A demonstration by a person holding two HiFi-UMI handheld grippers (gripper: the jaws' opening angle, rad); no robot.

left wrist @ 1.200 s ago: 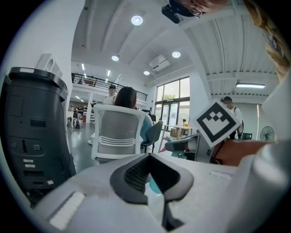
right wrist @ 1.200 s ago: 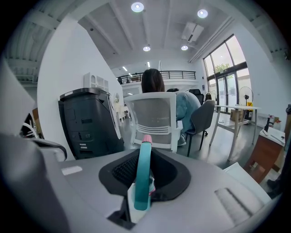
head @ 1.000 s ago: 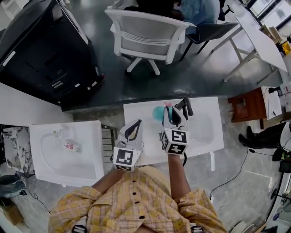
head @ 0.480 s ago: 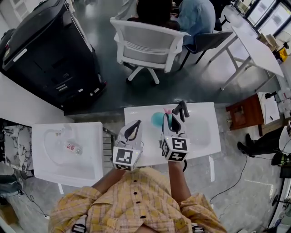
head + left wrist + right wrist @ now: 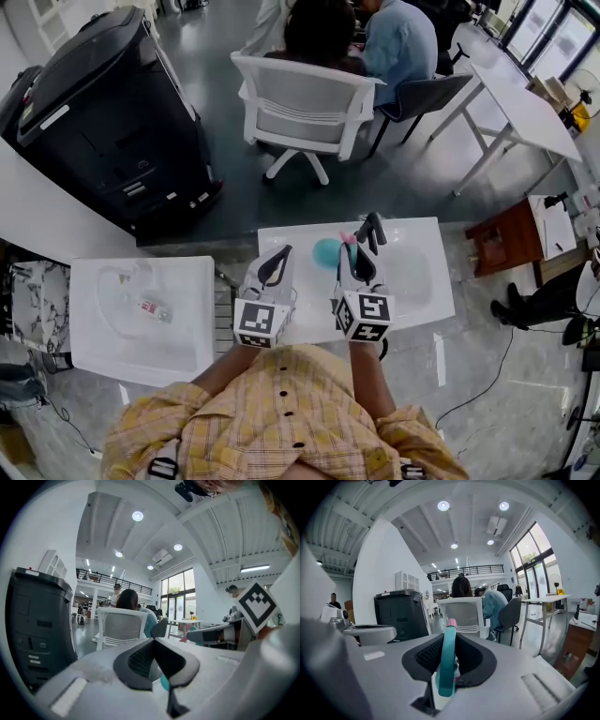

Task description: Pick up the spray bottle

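Holding the spray bottle (image 5: 326, 251) clamped in my right claw (image 5: 362, 240), pink tip pointing forward along the jaws, over the desk (image 5: 424, 281); my left claw (image 5: 279, 259) sits closed, empty, just beside.

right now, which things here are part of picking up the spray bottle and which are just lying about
In the job: spray bottle; right gripper, shut on it.
Just lying about: small labelled bottle in the left white basin; white chair; black machine.

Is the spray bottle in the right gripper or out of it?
In: the right gripper's fingers press on the teal spray bottle from both sides.
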